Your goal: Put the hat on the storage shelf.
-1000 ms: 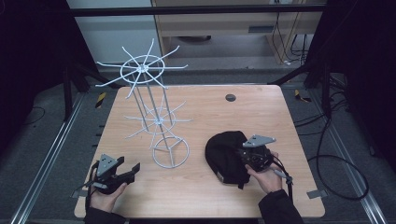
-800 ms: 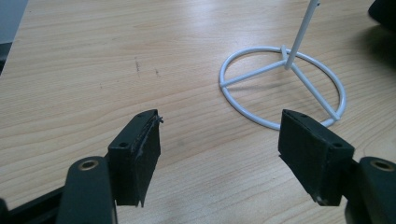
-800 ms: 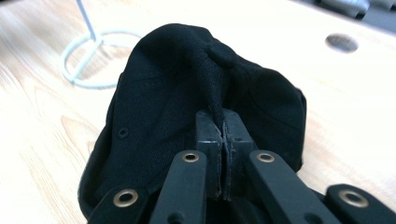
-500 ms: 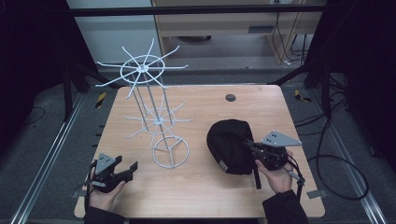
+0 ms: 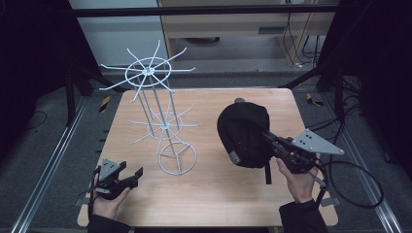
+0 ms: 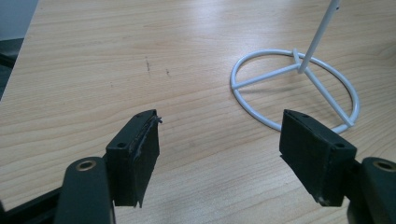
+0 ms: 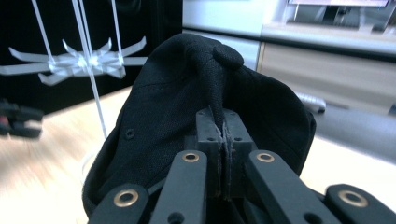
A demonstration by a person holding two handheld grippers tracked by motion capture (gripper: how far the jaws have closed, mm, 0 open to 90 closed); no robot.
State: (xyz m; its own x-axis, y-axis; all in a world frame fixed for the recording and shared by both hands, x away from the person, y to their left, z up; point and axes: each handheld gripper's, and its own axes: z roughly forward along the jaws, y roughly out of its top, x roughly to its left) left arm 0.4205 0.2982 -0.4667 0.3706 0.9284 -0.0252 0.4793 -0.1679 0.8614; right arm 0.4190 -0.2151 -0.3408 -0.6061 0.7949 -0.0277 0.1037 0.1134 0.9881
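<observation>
The wooden table (image 5: pixel 204 194) takes up the middle of the high view. On it, toward ten o'clock from its centre, stands a white wire rack (image 5: pixel 160 116) with two tiers of spokes and a ring base (image 6: pixel 295 88); in the left gripper view that ring sits on the wood at one o'clock from the jaws.

A black cap (image 5: pixel 244 134) is at about three o'clock from the rack's base, well apart from it, lifted clear of the tabletop. The right gripper (image 5: pixel 272 141) comes in from four o'clock of the cap, held by a hand (image 5: pixel 296 182) near the table's front edge. In the right gripper view its jaws are pressed together on a fold of the cap's fabric (image 7: pixel 217 100).

The left gripper (image 5: pixel 128 175) rests low at the table's seven o'clock corner, held in the other hand (image 5: pixel 108 204). Its jaws stand wide apart over bare wood, gripping nothing.
</observation>
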